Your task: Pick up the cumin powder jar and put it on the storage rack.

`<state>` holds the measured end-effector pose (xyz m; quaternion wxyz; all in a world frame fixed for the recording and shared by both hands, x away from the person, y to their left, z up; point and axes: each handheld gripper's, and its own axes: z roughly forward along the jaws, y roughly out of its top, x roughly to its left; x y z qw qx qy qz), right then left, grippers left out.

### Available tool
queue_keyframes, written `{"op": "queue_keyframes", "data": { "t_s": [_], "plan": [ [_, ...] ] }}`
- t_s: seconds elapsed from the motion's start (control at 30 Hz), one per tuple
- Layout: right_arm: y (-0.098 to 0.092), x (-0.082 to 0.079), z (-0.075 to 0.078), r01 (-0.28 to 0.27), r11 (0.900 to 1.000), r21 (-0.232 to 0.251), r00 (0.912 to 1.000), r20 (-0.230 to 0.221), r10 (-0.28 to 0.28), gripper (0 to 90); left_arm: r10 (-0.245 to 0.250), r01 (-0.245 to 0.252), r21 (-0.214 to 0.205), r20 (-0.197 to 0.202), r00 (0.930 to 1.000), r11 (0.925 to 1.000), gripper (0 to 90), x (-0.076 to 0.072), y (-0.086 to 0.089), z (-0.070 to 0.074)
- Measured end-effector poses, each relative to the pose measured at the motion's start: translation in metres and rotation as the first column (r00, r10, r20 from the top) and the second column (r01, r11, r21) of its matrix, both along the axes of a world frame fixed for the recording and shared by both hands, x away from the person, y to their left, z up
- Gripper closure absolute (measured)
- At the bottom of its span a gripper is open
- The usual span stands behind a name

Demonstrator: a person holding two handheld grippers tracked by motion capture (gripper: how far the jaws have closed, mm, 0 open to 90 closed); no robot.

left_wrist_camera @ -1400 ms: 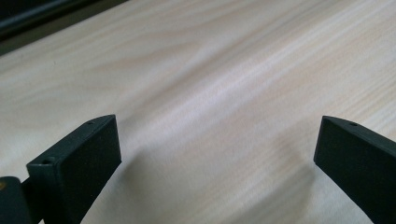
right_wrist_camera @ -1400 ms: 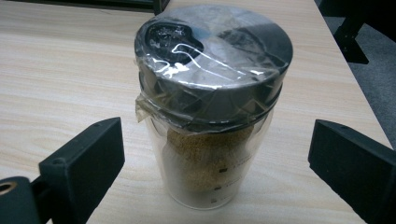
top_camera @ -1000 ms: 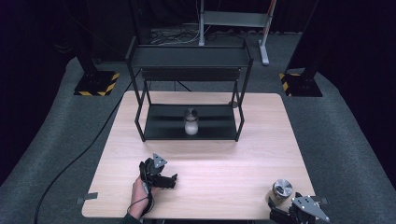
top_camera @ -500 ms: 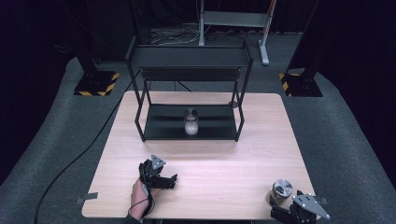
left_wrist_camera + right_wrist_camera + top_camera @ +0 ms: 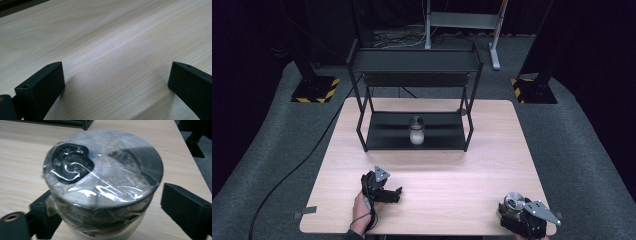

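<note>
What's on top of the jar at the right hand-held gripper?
Crinkled clear plastic film covers the jar's grey lid, with a dark patch beneath it. The jar's contents are hidden.

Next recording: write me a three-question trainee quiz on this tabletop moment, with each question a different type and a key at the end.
1. True or false: the left gripper holds a jar.
2. Multiple choice: where does the white jar with the grey lid stand? A) on the rack's top shelf B) on the rack's bottom shelf C) on the bare table
3. Short answer: what lies between the right gripper's jaws?

Key:
1. False. Its jaws stand wide over the bare wooden table.
2. B. It stands on the bottom shelf of the black rack.
3. A plastic-wrapped jar near the table's front right corner. The jaws have just been closing around it, and a gap shows at one jaw.
</note>
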<state>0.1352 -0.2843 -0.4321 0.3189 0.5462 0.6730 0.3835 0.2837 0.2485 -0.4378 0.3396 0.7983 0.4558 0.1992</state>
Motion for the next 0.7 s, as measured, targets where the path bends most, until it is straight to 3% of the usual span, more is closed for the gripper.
{"op": "queue_keyframes", "data": {
  "t_s": [0.37,0.7],
  "plan": [
    [-0.0026,-0.0003,0.0014,-0.044,0.9990,0.003,0.9990,-0.007,0.044,29.5,-0.008,0.008,-0.002,-0.003,1.0000,1.0000,0.3,0.0008,0.0008,0.0001],
    [-0.0007,-0.0028,0.0036,-0.047,0.9989,0.000,0.9989,0.004,0.047,30.0,-0.011,0.011,-0.004,-0.005,0.9999,0.9999,0.3,0.0014,0.0014,0.0002]
  ]
}}
